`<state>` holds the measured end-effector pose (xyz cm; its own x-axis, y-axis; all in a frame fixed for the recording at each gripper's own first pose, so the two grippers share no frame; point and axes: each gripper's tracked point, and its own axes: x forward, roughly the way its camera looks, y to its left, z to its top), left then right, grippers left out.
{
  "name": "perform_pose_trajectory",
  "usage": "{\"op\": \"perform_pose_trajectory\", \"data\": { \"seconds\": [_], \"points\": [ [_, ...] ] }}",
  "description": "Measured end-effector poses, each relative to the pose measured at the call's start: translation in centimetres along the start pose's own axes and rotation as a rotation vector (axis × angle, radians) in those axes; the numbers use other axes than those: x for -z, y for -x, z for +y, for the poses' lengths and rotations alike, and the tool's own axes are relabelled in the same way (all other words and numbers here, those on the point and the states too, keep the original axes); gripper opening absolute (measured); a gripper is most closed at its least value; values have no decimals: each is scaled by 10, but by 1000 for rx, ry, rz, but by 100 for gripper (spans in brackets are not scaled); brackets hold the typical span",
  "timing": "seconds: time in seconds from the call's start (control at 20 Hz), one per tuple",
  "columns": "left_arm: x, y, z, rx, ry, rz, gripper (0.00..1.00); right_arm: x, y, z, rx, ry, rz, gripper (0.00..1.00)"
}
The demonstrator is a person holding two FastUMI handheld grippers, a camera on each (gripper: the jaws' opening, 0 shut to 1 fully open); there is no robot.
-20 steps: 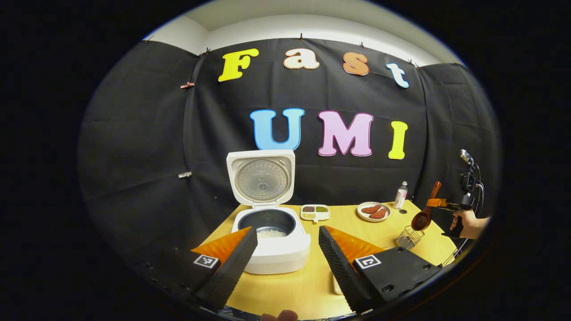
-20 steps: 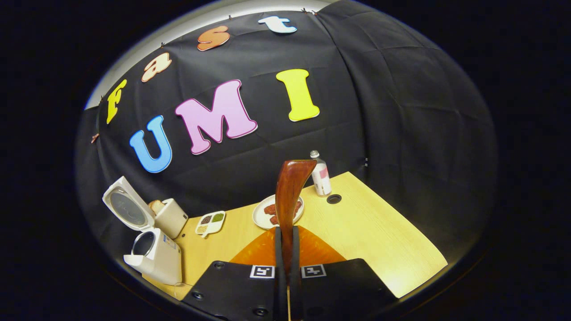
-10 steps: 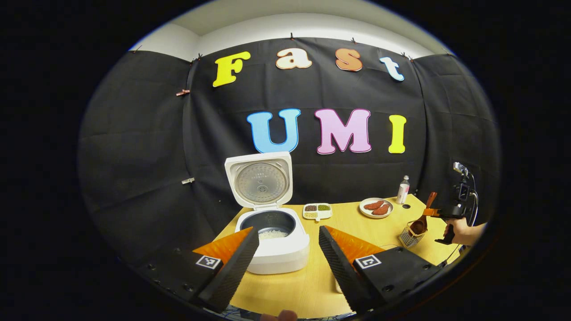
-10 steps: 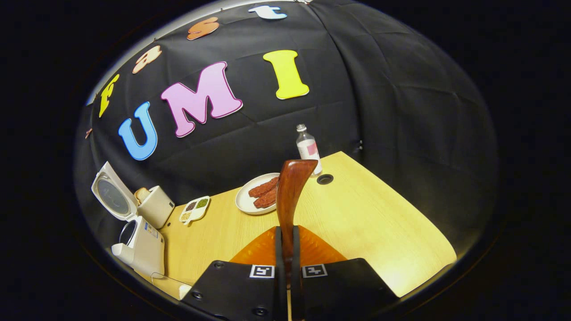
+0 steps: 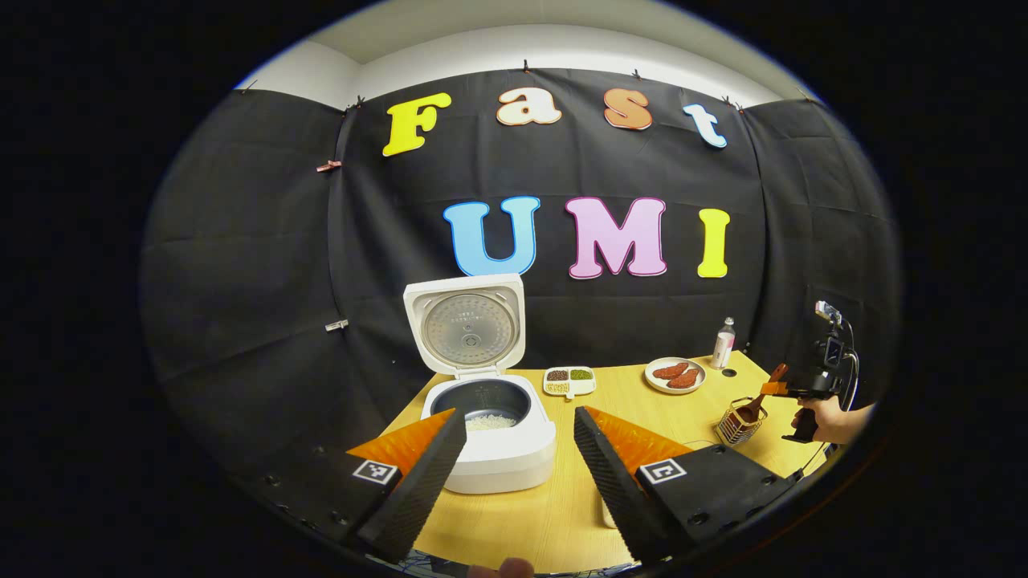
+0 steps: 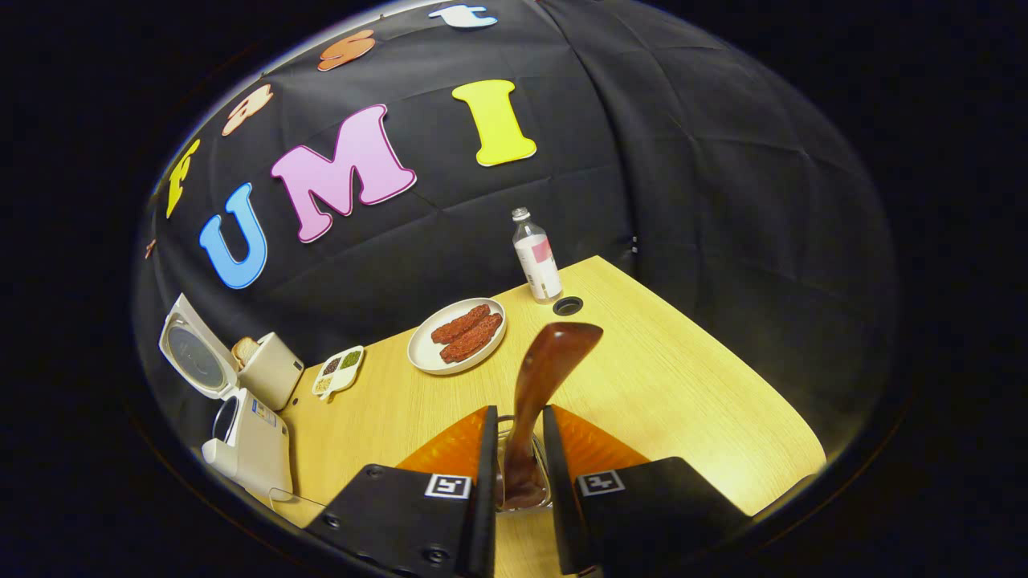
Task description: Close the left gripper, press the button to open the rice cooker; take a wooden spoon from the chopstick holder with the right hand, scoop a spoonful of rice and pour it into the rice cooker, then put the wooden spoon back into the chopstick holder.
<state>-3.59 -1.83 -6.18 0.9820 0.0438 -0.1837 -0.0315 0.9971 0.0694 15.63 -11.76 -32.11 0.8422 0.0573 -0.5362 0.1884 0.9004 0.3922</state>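
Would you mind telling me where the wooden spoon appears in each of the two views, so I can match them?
Left gripper view: the wooden spoon is far right, standing bowl-down in the chopstick holder, by the right gripper.
Right gripper view: the spoon is bottom centre, rising between the gripper's parted fingers.
Shared landmark: the plate of meat.
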Motion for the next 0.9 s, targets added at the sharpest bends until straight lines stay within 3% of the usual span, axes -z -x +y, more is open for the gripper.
{"op": "perform_pose_trajectory", "data": {
  "seconds": [0.05, 0.1, 0.15, 0.25, 0.3, 0.5, 0.9],
  "points": [
    [-1, -1, 1, -1, 3, -4, 93, -2, 2, 0, 0, -7, -4, 41],
    [-1, -1, 3, -1, 8, -6, 93, -2, 4, -2, 1, -7, -7, 40],
    [-1, -3, 4, 0, 14, -8, 93, -3, 8, -4, 10, -3, -7, 73],
    [-2, -7, 7, -1, 29, -13, 93, -5, 19, -6, 22, 0, -4, 99],
    [-2, -11, 8, 0, 39, -11, 94, -4, 25, -6, 27, 5, -2, 95],
    [-12, -26, 17, -1, 69, -32, 94, -11, 57, -3, 48, 71, -36, 98],
    [-67, -78, 47, -8, 74, -120, 93, -20, 130, 43, 4, 139, -110, 99]
  ]
}}
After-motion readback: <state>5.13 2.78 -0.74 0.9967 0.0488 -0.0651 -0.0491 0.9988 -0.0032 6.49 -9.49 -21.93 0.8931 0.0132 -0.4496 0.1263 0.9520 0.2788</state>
